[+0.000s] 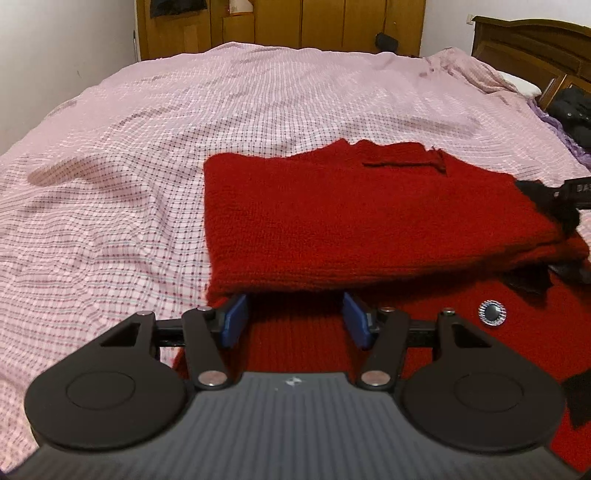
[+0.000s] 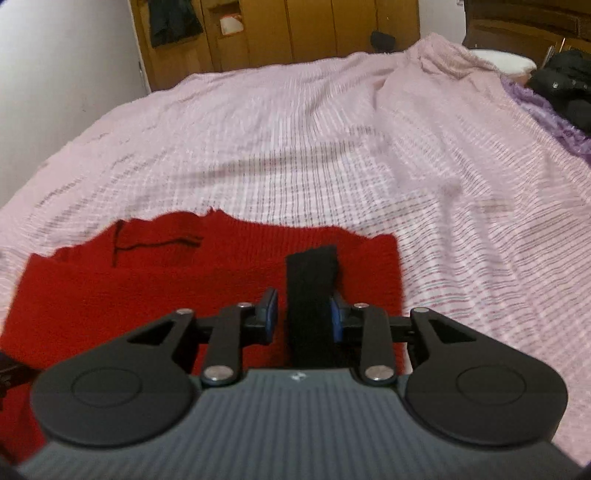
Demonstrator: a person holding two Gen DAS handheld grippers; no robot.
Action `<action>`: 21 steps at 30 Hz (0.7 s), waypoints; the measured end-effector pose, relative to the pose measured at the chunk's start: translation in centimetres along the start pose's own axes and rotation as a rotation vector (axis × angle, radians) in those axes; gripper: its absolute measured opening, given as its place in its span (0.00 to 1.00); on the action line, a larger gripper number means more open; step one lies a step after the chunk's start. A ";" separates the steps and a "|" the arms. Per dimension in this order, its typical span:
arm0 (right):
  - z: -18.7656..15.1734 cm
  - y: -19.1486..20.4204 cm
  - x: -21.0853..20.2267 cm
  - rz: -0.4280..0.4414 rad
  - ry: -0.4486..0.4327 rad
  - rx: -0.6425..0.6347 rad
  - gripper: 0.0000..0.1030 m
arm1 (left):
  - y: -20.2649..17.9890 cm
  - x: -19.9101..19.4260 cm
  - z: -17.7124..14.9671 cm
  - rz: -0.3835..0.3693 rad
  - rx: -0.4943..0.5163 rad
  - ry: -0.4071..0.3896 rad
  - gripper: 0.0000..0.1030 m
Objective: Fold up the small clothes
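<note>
Lying on the pink checked bedspread (image 1: 147, 147) is the red knit sweater (image 1: 351, 221), partly folded, its upper layer doubled over and its near edge draped right across the tips of the left gripper (image 1: 295, 317). Those blue-padded fingers (image 1: 232, 321) stand spread wide apart, with ribbed red knit showing between them and nothing pinched. Just right of the right finger sits a round sparkly button (image 1: 491, 313) on the lower layer. Over in the right wrist view, the right gripper (image 2: 303, 314) sits low over the sweater (image 2: 147, 291), fingers parted, a black fabric strip (image 2: 312, 288) running up between them. The strip touches the right finger (image 2: 336, 319) and leaves a gap on the left. Beyond both sets of fingertips stretches the bedspread (image 2: 332, 147), then wooden wardrobe doors (image 1: 295, 22) behind it.
</note>
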State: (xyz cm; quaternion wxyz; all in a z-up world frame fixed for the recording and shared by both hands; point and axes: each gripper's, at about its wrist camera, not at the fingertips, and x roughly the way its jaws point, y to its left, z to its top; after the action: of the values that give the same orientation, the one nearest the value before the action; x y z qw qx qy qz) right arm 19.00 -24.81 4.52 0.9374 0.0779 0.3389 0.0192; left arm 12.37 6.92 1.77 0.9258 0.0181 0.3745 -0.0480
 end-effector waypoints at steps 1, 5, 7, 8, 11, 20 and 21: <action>0.0 -0.1 -1.0 0.012 -0.003 -0.003 0.32 | 0.0 -0.6 0.0 0.003 0.005 -0.001 0.62; 0.3 -0.4 -5.1 0.071 -0.016 -0.018 0.31 | -0.1 -3.3 -0.1 0.020 0.027 -0.022 0.62; 0.3 -0.4 -7.6 0.113 -0.022 -0.027 0.32 | -0.2 -4.9 -0.3 0.013 0.033 -0.031 0.62; 0.2 -0.3 -8.9 0.131 -0.029 -0.038 0.39 | -0.2 -5.6 -0.5 0.010 0.036 -0.034 0.62; 0.0 0.3 -12.1 0.162 -0.043 -0.074 0.50 | -0.6 -7.7 -0.9 0.005 0.049 -0.040 0.62; -4.0 2.7 -19.1 0.250 0.009 -0.191 0.50 | -2.5 -13.9 -4.0 -0.008 0.109 -0.062 0.76; -4.8 3.0 -19.5 0.246 0.020 -0.213 0.50 | -2.8 -14.5 -4.6 -0.008 0.120 -0.065 0.77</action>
State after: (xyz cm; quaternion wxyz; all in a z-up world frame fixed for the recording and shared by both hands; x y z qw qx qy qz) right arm 1.00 -22.90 13.64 0.9275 0.0186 0.3323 0.1704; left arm -1.42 5.58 8.58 0.9345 0.0706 0.3407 -0.0747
